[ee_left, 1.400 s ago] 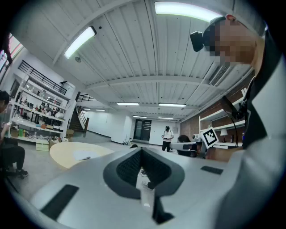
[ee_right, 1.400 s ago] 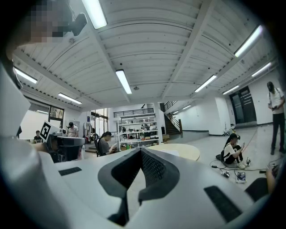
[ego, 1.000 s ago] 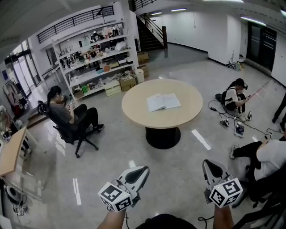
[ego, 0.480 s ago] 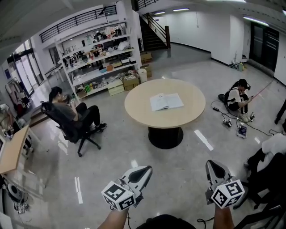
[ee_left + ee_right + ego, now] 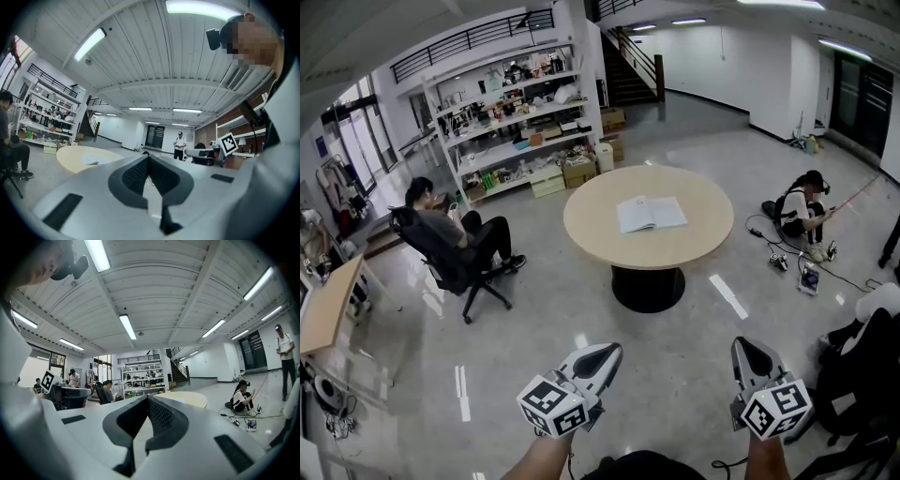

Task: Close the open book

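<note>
**Head view: book open, approach pending**

The round table (image 5: 595,234) has drifted slightly right in frame over the last second, no nearer. The open book (image 5: 651,214) lies flat near its centre, pages up, well apart from both grippers. Left gripper (image 5: 607,351) and right gripper (image 5: 746,346) point level, jaws pressed together, empty. Judgement: closing has not started.

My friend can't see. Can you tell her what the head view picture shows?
An open book lies on a round table across the room, far from the left gripper and right gripper, both shut and empty. One person sits in a chair, another person on the floor.
</note>
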The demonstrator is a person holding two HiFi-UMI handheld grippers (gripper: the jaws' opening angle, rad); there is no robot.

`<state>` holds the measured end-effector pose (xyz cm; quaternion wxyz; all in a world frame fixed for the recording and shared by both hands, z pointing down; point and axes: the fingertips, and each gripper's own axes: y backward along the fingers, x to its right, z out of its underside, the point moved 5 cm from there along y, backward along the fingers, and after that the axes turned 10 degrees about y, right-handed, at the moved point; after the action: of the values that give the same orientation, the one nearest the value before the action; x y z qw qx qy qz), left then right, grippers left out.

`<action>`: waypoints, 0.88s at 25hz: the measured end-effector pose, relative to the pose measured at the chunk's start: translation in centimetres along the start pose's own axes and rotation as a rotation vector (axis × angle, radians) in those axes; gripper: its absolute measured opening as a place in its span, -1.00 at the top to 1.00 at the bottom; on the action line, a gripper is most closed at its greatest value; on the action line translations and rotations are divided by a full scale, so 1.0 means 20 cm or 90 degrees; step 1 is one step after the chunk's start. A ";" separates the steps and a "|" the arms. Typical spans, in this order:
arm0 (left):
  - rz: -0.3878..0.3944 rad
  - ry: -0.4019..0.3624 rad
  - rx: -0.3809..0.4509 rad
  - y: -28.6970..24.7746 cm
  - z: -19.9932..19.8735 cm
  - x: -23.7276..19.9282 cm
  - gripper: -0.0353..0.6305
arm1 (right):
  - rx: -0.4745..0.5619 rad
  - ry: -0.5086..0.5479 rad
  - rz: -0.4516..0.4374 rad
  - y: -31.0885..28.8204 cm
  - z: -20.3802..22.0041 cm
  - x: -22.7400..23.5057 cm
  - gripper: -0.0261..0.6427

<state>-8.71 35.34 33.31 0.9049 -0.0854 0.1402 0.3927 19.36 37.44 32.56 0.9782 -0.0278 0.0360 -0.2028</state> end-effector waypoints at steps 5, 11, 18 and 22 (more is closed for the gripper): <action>-0.006 0.005 0.003 -0.01 -0.01 -0.01 0.93 | 0.001 0.012 -0.006 -0.02 -0.02 -0.02 0.94; -0.010 -0.001 0.009 0.03 -0.03 -0.03 0.93 | 0.005 0.021 -0.027 -0.05 -0.04 -0.09 0.94; -0.034 0.012 0.014 0.12 -0.05 -0.03 0.93 | 0.011 0.027 -0.052 -0.07 -0.06 -0.16 0.94; -0.041 0.010 0.013 0.11 -0.04 -0.05 0.93 | 0.010 0.037 -0.063 -0.11 -0.06 -0.16 0.94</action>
<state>-11.20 36.01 32.83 0.9169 -0.0837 0.1487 0.3609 15.44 36.65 31.79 0.9656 -0.0160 0.0611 -0.2523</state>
